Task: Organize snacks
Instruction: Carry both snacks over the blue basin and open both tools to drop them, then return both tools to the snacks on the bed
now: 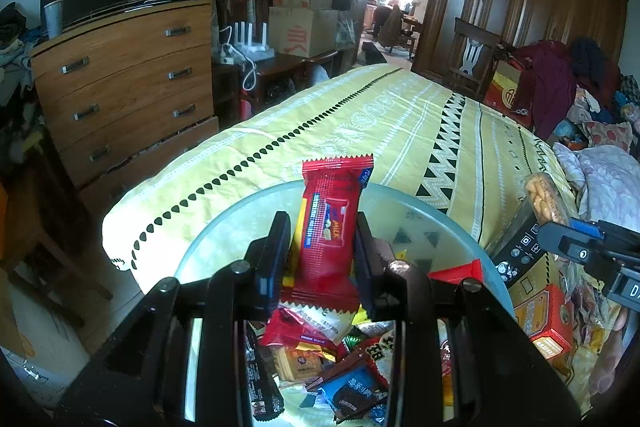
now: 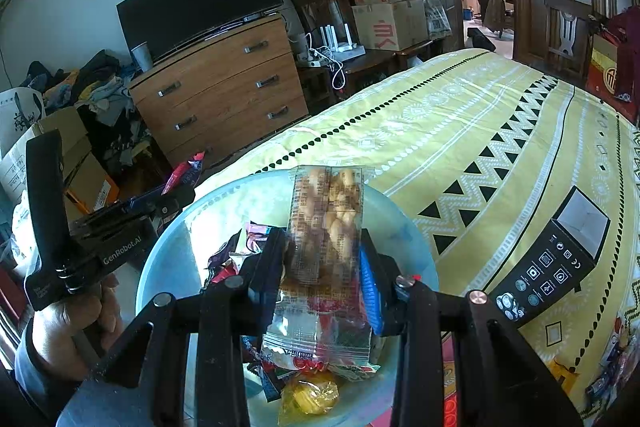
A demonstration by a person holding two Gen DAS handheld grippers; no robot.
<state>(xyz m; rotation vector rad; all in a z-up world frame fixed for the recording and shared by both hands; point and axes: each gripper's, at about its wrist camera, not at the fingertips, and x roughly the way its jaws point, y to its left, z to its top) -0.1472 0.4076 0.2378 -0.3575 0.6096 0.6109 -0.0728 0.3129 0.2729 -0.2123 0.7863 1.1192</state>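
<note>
My left gripper point(image 1: 322, 239) is shut on a red snack packet point(image 1: 330, 227) and holds it upright above a pale blue glass bowl point(image 1: 224, 227). The bowl holds several loose snack packets point(image 1: 320, 359). My right gripper point(image 2: 324, 251) is shut on a clear packet of biscuit sticks point(image 2: 326, 227) and holds it upright over the same bowl point(image 2: 412, 239). The right gripper also shows at the right edge of the left wrist view point(image 1: 588, 255), with its packet point(image 1: 546, 199). The left gripper shows at the left of the right wrist view point(image 2: 132, 219).
The bowl sits on a bed with a yellow patterned cover point(image 1: 400, 123). A black box point(image 2: 552, 263) and an orange-red box point(image 1: 544, 323) lie on the bed to the right. A wooden dresser point(image 1: 124, 87) with a TV stands at the left. Cardboard boxes point(image 1: 300, 27) stand behind.
</note>
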